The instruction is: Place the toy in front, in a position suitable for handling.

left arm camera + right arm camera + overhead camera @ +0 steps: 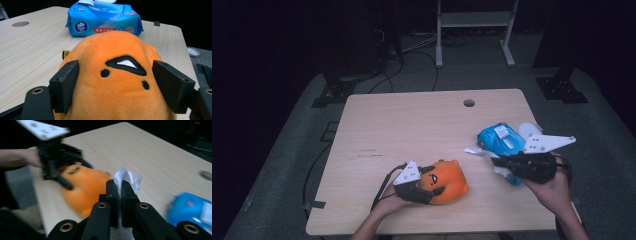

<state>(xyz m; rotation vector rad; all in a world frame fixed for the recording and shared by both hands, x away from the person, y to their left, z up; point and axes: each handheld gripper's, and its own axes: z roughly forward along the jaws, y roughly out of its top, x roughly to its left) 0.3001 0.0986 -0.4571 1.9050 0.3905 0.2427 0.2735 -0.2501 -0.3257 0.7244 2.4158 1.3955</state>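
left gripper [115, 85] clasps orange plush [117, 75]; right gripper [119, 192] pinches blurred white wipe [125, 178].

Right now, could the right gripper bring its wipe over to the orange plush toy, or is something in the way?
Probably yes. The right gripper is shut on the white wipe, and bare table lies between it and the orange plush toy. The left gripper straddles the toy's near end, leaving its far side exposed.
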